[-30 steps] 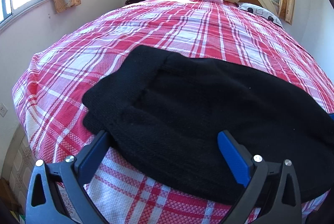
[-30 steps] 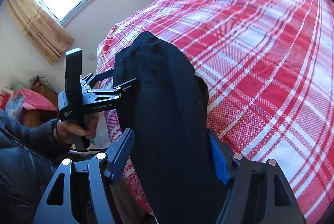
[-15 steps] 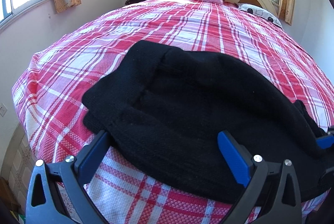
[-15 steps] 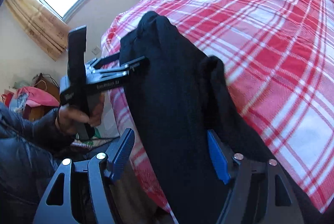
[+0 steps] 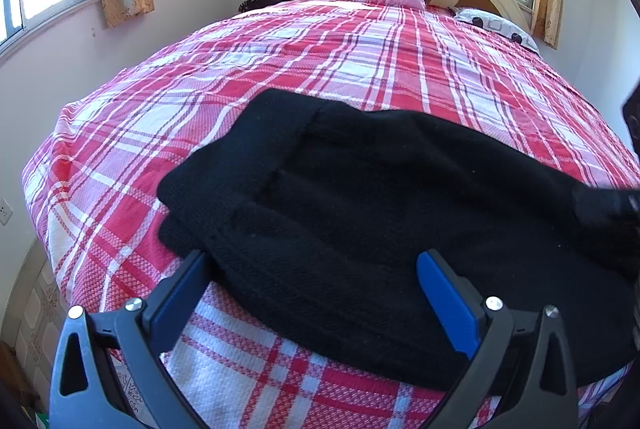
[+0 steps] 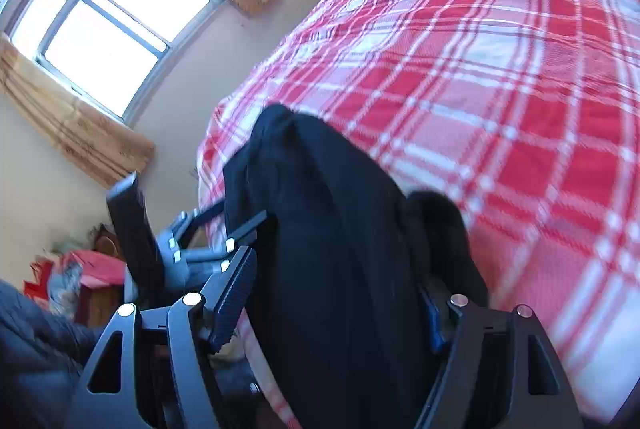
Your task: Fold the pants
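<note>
The pants (image 5: 380,213) lie in a dark heap at the near edge of the bed (image 5: 340,69). The left tongs (image 5: 316,281) stand wide over the cloth, gripping nothing. The right tongs (image 6: 340,305) seem to pinch a raised fold, though blur hides the contact. Best lift that fold evenly, carry it across, and keep the layers flat.

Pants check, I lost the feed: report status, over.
Left gripper open, fingers astride the black pants. Right gripper open around them too. Pants bunched on plaid bedspread, near edge. Nothing obstructing.
</note>
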A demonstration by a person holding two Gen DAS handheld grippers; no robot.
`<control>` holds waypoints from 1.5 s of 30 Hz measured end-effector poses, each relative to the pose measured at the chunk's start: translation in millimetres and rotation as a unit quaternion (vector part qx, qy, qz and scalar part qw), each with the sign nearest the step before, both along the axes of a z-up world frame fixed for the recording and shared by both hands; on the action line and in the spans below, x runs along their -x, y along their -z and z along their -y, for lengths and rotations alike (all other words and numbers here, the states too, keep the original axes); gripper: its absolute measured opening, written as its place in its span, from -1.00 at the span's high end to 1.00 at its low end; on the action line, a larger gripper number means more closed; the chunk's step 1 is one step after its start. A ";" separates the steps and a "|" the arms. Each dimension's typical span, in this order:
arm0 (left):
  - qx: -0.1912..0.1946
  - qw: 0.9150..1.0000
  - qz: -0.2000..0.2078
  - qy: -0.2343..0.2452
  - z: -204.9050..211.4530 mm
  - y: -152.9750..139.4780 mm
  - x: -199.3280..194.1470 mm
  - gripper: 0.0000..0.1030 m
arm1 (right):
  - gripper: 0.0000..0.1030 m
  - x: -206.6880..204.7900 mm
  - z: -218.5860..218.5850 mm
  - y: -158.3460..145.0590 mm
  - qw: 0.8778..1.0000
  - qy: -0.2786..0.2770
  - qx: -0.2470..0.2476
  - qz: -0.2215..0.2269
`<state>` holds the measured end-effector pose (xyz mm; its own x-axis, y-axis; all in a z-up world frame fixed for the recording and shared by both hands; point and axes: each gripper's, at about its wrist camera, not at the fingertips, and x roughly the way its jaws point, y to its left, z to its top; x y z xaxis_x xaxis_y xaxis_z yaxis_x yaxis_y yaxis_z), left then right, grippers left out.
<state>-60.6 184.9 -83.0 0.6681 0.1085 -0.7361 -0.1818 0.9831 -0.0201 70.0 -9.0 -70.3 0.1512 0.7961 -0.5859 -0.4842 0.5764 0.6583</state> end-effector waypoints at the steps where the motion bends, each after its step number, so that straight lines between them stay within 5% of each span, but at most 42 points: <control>1: 0.000 1.000 0.000 0.001 -0.3 -0.1 0.0 -1.00 | -0.41 -6.8 -2.7 2.1 1.000 0.008 -0.008 -0.004; 5: -0.001 1.000 -0.007 0.004 -1.5 -1.4 -2.1 -1.00 | -0.41 -46.3 12.3 9.4 0.994 0.063 -0.077 -0.045; 10: -0.007 1.000 -0.013 0.011 -0.7 -0.6 -4.5 -1.00 | -0.35 -82.1 57.1 45.3 0.946 0.103 -0.239 -0.192; 13: -0.007 1.000 -0.014 0.013 -1.2 -0.5 -5.4 -1.00 | -0.33 -93.8 70.4 57.9 0.919 0.097 -0.288 -0.250; 17: -0.011 1.000 -0.016 0.016 -1.6 -0.7 -6.8 -1.00 | -0.23 -100.3 73.0 45.0 0.937 0.062 -0.235 -0.250; 19: -0.010 1.000 -0.016 0.018 -1.4 -0.4 -6.3 -1.00 | -0.20 -98.3 83.1 26.6 0.959 0.072 -0.175 -0.210; 21: -0.010 1.000 -0.015 0.017 -1.4 -0.3 -6.0 -1.00 | -0.16 -96.8 109.0 -5.2 0.980 0.131 -0.091 -0.121; 23: -0.010 1.000 -0.013 0.014 -1.3 -0.3 -6.2 -1.00 | 0.08 -81.4 111.6 -38.2 0.989 0.137 -0.022 -0.046; 25: -0.011 1.000 -0.013 0.013 -1.2 -0.8 -6.2 -1.00 | 0.51 -67.1 96.1 -49.5 0.993 0.112 0.017 -0.024; 30: -0.015 1.000 -0.018 0.019 -1.3 -3.4 -6.0 -1.00 | 0.58 -7.1 18.1 -33.0 0.989 0.020 0.129 0.070; 32: -0.027 0.999 -0.025 0.026 -2.5 -5.4 -4.1 -1.00 | 0.65 -10.1 0.2 -5.8 0.980 0.034 0.188 0.063; 37: -0.040 0.999 -0.029 0.007 -18.3 -15.1 8.8 -1.00 | 0.62 -18.8 2.4 3.8 0.983 0.088 0.152 0.061; 41: -0.091 0.996 0.005 -0.011 -31.5 -39.8 16.7 -1.00 | 0.62 14.8 4.6 -30.9 0.986 0.089 0.094 0.106; 45: -0.100 0.994 0.035 -0.027 -44.4 -58.8 1.1 -1.00 | 0.62 63.5 -16.5 -28.2 0.974 0.077 0.158 0.146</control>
